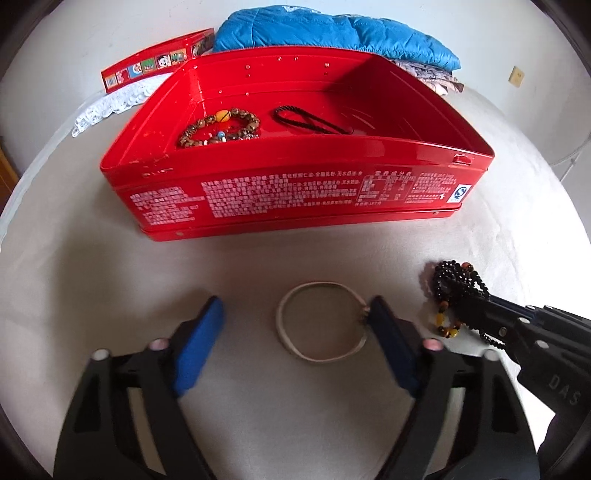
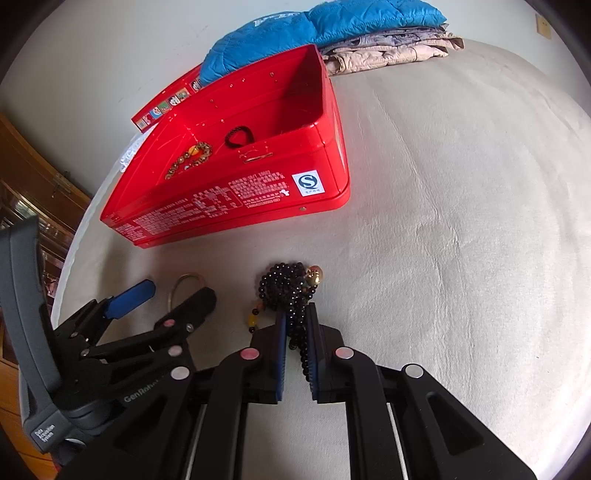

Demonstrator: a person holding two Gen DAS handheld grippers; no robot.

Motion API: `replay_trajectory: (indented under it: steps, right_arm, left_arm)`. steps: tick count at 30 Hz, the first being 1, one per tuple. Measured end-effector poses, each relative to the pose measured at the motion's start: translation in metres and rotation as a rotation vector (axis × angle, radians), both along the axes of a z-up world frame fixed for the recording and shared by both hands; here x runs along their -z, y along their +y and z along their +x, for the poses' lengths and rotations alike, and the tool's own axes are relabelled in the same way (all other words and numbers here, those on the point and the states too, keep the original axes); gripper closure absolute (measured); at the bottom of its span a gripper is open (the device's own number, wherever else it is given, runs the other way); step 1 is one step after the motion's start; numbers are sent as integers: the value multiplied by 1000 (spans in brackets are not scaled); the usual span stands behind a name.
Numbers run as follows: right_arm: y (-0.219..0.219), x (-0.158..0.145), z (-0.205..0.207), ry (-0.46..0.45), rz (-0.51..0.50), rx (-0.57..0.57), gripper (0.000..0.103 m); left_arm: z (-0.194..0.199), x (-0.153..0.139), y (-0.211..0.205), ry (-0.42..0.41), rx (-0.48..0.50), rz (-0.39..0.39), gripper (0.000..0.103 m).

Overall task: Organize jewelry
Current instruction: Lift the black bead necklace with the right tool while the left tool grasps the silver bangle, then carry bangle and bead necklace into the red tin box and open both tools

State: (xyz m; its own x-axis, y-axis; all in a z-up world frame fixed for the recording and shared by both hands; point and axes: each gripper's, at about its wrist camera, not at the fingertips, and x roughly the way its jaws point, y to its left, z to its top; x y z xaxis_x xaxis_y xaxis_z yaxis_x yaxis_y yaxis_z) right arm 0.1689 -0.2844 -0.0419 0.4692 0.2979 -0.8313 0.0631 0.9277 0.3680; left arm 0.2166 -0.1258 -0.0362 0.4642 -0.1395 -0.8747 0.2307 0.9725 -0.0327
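Left gripper (image 1: 295, 314) sits low over the beige cloth surface (image 1: 110, 280), jaws apart and straddling a pale thin bangle (image 1: 286, 341) lying flat; right blue pad (image 1: 388, 339) touches or nearly touches the bangle's clasp side, left pad stands well clear, so nothing is clamped. Right gripper (image 2: 295, 325) has its jaws closed down on a black bead necklace (image 2: 284, 288): strands pinched between the pads, the bunched rest resting on the cloth ahead of the tips, with a gold-brown bead (image 2: 314, 275) at the far end and a yellow/amber bead tassel (image 2: 253, 319) on the left side. Red tin box (image 1: 295, 199) is open, beyond both grippers, white print on its near wall. Inside on the floor: brown bead bracelet (image 1: 218, 127) with one orange bead, and just right of it a black cord loop (image 1: 310, 120). Red lid (image 1: 159, 62) with cartoon panels lies behind the box on white lace (image 1: 110, 107). Folded blue quilted jacket (image 1: 332, 33) at the far back
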Motion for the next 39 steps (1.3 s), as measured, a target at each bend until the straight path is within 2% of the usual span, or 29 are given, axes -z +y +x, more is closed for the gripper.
replay_trajectory:
  steps: [1,2,3,9,15,19,28,32,39]
  right_arm:
    - [0,0,0,0,1,0,94]
    - [0,0,0,-1,2,0,94]
    - [0,0,0,-1,2,0,93]
    - [-1,0,0,-1,3,1,93]
    - [-1,-1,-1,-4,0,3,93]
    - [2,-3,-2,-13,-10,5,93]
    - [12,-9,-6,-45,-8,-15,93]
    - [10,-15,-9,-58,36,-33,94]
    - [17,-33,-17,-115,48,-59,95]
  left_arm:
    - [0,-2,3,-2,-2,-6,41]
    - [0,-3,5,-2,-5,-12,50]
    - [0,-3,8,-1,-8,-18,53]
    - [-5,-5,24,23,1,-73,54]
    - [-12,-10,43,33,-33,-107,54]
    - [-19,-15,56,2,-69,-85,54]
    - [-28,-34,75,-72,-98,-98,54]
    - [-28,-37,79,-78,-108,-116,54]
    - [-29,-43,82,-91,-110,-129,54]
